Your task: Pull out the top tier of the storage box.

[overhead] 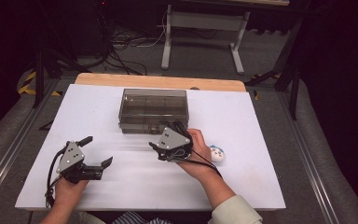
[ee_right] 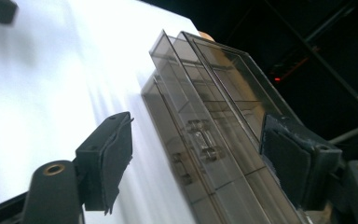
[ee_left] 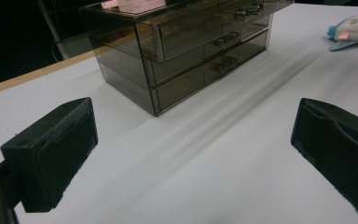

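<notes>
A smoky see-through drawer box (overhead: 153, 110) stands at the middle back of the white table (overhead: 121, 186). In the left gripper view the box (ee_left: 182, 56) shows stacked drawers with small handles, and an upper drawer sticks out a little. My right gripper (overhead: 164, 134) is open at the box's front. In the right gripper view its jaws (ee_right: 200, 154) stand on either side of a drawer handle (ee_right: 200, 137) without touching it. My left gripper (overhead: 98, 150) is open and empty over the front left of the table, pointing toward the box (ee_left: 191, 149).
A small white and blue toy (overhead: 216, 154) lies on the table just right of the right hand, also seen far right in the left gripper view (ee_left: 354, 30). A wooden strip (overhead: 158, 80) edges the table's back. A white stand (overhead: 200, 32) and cables are on the floor beyond.
</notes>
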